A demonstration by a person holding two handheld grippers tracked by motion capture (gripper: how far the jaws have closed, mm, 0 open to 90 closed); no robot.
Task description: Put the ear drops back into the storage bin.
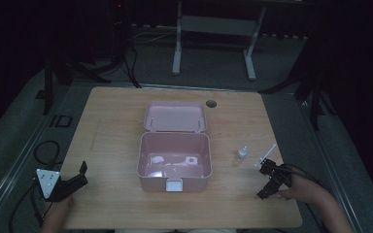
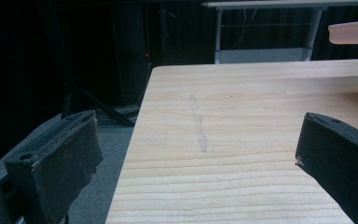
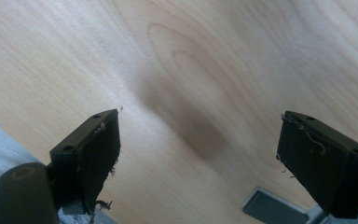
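An open pink box (image 1: 174, 180) stands mid-table, its lid (image 1: 175, 117) tilted back; several pale items (image 1: 190, 160) lie inside. A small clear bottle (image 1: 243, 153) and a thin white stick (image 1: 267, 152) rest on the wood to the box's right. My left gripper (image 1: 81, 175) sits near the front left corner of the table, open and holding nothing; in the left gripper view (image 2: 198, 140) it faces bare wood, with the lid's edge (image 2: 352, 31) at top right. My right gripper (image 1: 265, 179) is just in front of the stick, open and holding nothing, and in the right gripper view (image 3: 198, 140) it points down at the tabletop.
The wooden table (image 1: 111, 126) has a dark cable hole (image 1: 211, 103) at its far edge. The table's left edge (image 2: 135, 135) drops to a grey floor. A white desk frame (image 1: 213, 29) stands behind, and cables (image 1: 43, 150) lie on the floor at left.
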